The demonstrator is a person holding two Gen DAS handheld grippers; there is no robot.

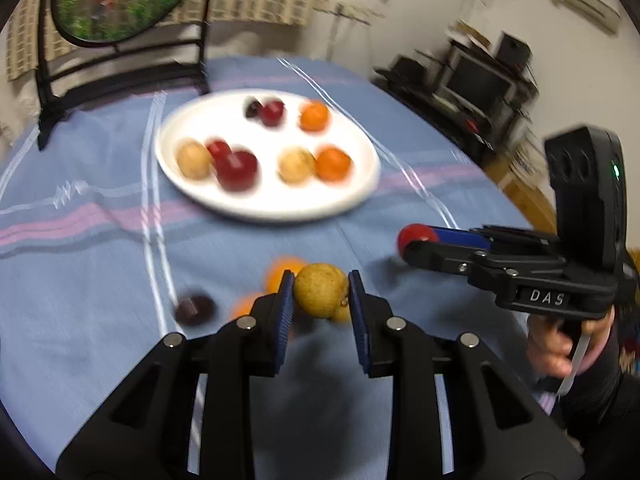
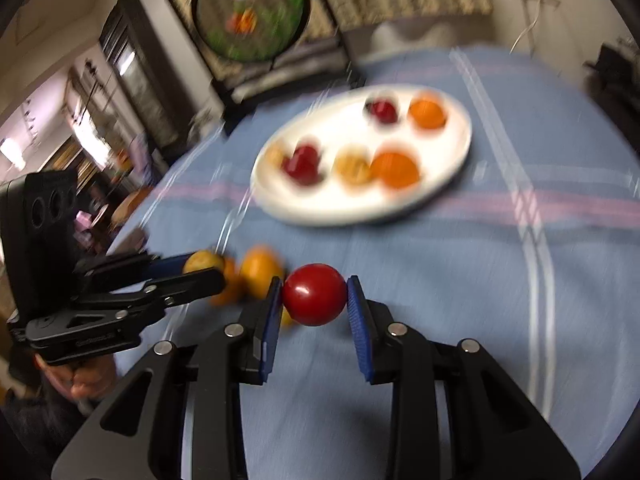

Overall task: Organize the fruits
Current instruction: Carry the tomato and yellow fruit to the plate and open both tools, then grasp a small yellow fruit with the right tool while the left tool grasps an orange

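Left wrist: left gripper (image 1: 321, 294) fingers pinching yellow-brown fruit (image 1: 320, 295), held near side of white plate (image 1: 362, 196).

Right wrist: right gripper (image 2: 314, 300) fingers pinching red fruit (image 2: 314, 294). Probably mid-carry; next, lower beside matching fruit on plate.

Left wrist camera low over the blue tablecloth (image 1: 100, 240), facing the far white plate (image 1: 172, 168), right wrist camera close alongside to its right, facing likewise, both views sharing plate (image 2: 460, 152), cloth and each other's gripper

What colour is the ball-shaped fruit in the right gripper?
Shiny red fruit, clearest in the right wrist view.
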